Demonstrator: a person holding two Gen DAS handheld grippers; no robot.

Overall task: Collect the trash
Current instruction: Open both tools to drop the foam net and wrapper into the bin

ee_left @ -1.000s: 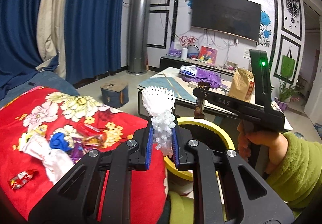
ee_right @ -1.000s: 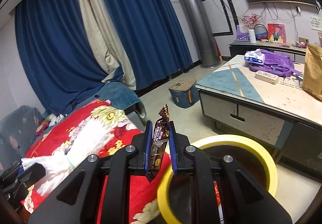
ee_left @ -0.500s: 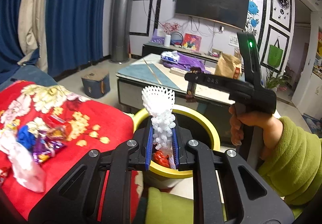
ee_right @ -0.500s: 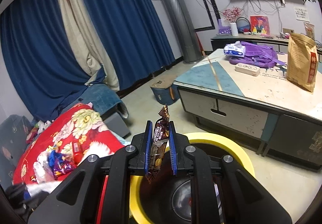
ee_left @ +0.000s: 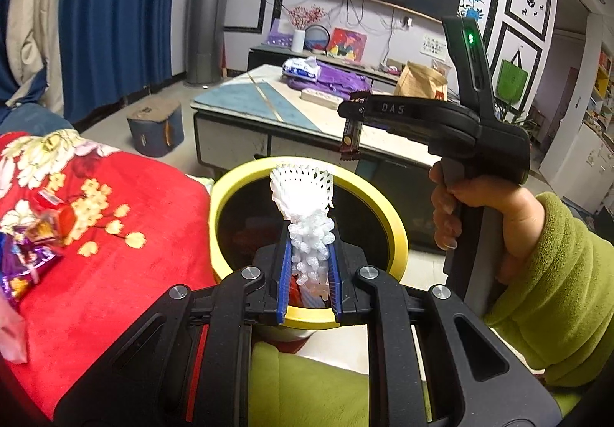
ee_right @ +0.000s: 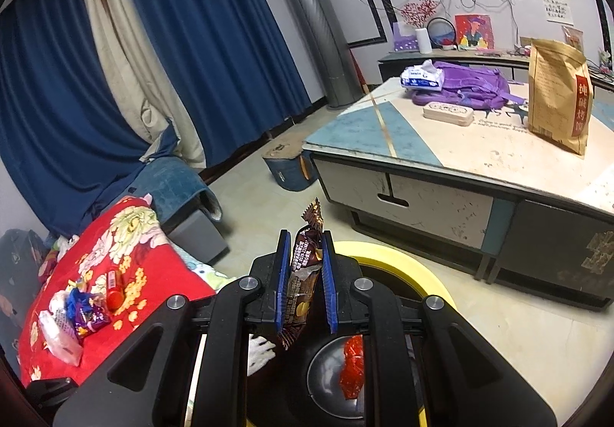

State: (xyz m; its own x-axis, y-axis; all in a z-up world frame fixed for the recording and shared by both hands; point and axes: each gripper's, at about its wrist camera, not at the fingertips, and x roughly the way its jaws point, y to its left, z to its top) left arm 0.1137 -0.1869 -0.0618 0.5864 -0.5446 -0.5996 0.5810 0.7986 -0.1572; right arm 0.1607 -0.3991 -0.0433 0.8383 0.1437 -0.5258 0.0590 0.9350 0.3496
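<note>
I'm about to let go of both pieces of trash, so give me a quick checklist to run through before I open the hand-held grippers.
1. Left hand-held gripper shut on the white foam net: ok.
2. Right hand-held gripper shut on the brown snack wrapper: ok.
3. Foam net over the mouth of the yellow-rimmed bin: ok.
4. Brown snack wrapper over the bin mouth: ok in the right wrist view; in the left wrist view it hangs near the far rim, so check.
5. Room in the bin: ok, only a red wrapper shows on the bottom.
6. More trash left: not ok, wrappers lie on the red blanket.
</note>
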